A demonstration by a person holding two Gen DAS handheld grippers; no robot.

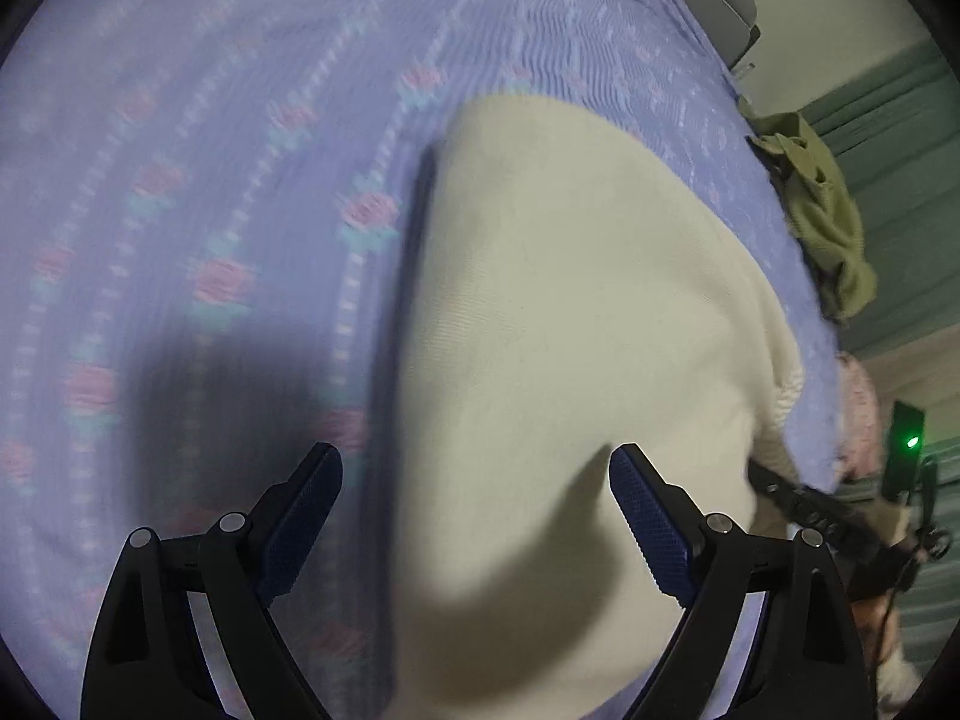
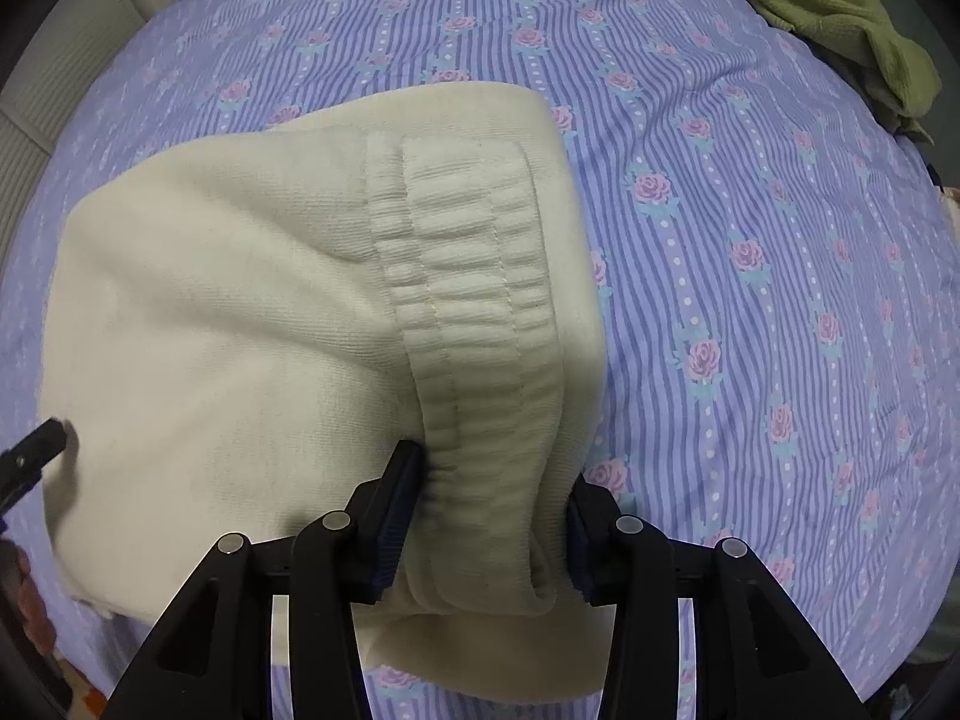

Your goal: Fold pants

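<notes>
Cream pants [image 2: 252, 300] lie folded on the bed sheet [image 2: 750, 210].
We've got the right tongs [image 2: 492, 516] clamped on the waistband [image 2: 474, 276]; left tongs [image 1: 474, 516] hang apart, empty, above the pants' left edge; olive garment [image 2: 840, 6] sits well clear.

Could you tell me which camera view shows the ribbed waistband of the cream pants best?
The right wrist view: the waistband is sharp and central, clamped by the right tongs. The left wrist view shows only a blurred sliver.

Two black hand-held grippers

Left gripper [image 1: 476, 516] and right gripper [image 2: 492, 516]: black linkage arms, silver pivot screws, ribbed dark-blue pads [image 1: 306, 516] inside each finger.
</notes>
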